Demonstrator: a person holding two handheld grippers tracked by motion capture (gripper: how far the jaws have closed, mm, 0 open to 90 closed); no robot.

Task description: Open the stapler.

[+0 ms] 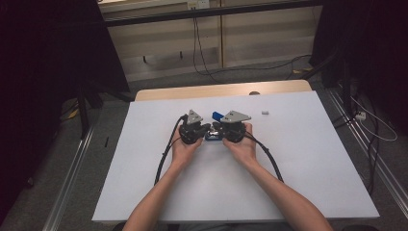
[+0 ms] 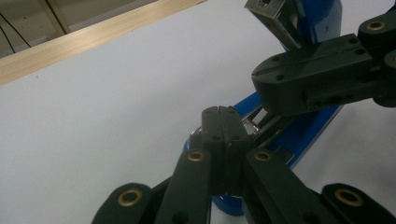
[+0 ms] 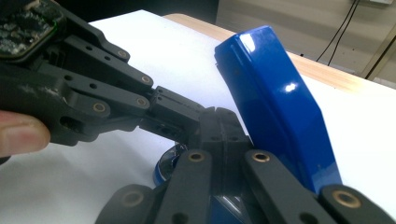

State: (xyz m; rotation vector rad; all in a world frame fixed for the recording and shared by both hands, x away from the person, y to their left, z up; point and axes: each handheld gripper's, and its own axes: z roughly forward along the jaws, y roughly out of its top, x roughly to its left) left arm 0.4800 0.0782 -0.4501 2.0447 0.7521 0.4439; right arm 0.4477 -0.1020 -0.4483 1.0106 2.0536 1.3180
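Near the middle of the tabletop (image 1: 288,183), a bit toward its far edge, lies a blue stapler (image 1: 214,126) with its lid swung up. Both the left gripper (image 2: 223,112) and right gripper (image 3: 219,114) have jaws pressed closed, poking inside, maybe to fix staples.

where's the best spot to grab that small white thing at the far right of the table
Probably across its two short ends, coming straight down from above. The small white thing lies flat and low on the white table, apart from the blue stapler and both grippers, so nothing crowds it. It looks slightly oblong, but it is too small to tell its shape surely, so close the jaws low near the table.
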